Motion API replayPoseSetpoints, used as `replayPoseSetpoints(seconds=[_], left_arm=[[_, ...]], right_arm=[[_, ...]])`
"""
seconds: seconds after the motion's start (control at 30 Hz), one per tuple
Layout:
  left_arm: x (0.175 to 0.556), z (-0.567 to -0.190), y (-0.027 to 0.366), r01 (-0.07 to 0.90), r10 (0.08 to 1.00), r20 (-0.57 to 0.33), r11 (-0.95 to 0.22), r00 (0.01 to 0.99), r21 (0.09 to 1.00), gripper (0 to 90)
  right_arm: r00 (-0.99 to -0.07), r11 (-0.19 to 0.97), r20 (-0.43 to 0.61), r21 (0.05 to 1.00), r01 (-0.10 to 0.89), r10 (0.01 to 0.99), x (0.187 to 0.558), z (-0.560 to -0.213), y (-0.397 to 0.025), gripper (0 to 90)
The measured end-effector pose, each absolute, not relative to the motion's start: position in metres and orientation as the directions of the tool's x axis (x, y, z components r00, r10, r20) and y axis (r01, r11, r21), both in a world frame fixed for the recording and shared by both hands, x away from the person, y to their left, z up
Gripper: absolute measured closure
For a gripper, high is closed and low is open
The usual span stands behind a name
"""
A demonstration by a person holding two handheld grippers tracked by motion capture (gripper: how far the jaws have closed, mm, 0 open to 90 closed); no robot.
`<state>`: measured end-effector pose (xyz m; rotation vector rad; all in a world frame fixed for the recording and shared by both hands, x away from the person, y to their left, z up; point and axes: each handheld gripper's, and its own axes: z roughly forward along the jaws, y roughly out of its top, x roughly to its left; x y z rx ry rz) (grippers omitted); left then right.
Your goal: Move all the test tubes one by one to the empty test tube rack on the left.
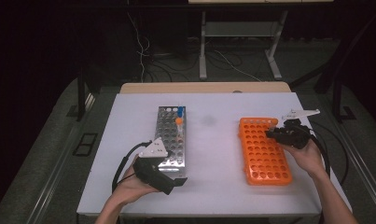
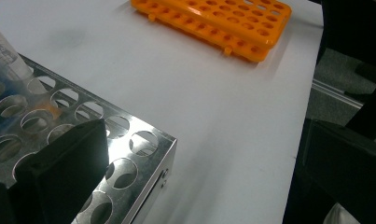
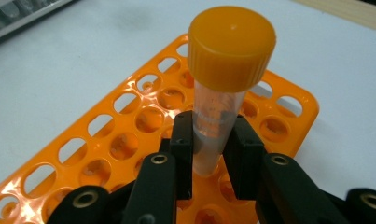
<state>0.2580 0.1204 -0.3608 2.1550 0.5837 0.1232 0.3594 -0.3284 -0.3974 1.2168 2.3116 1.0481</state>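
A clear tube with an orange cap (image 3: 225, 79) stands upright between the jaws of my right gripper (image 3: 211, 137), which is shut on its body. It hangs over the far right part of the orange rack (image 3: 106, 140), above the holes. In the high view my right gripper (image 1: 271, 134) is over that rack's (image 1: 265, 156) far end. My left gripper (image 1: 178, 181) is open at the near end of the metal rack (image 1: 169, 140); one jaw lies over the rack's corner holes (image 2: 129, 154), the other is off to the side. Nothing is between them.
The metal rack holds a blue-capped tube (image 1: 180, 111) and an orange-capped tube (image 1: 179, 121) at its far end. White table surface (image 1: 213, 154) lies between the two racks. The table's right edge (image 2: 311, 70) is close to the orange rack (image 2: 213, 23).
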Motion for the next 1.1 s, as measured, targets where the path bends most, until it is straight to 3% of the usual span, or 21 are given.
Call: replayPoseSetpoints(seconds=[0.63, 1.1], left_arm=[[0.262, -0.355, 0.120, 0.372, 0.449, -0.125, -0.518, 0.884, 0.770, 0.0], [0.267, -0.349, 0.119, 0.368, 0.449, -0.119, -0.522, 0.885, 0.769, 0.0]], right_arm=[[-0.642, 0.365, 0.075, 0.770, 0.523, 0.763, 0.337, -0.349, -0.329, 74.3], [-0.782, 0.458, 0.071, 0.777, 0.433, 0.619, 0.308, -0.312, -0.280, 74.3]])
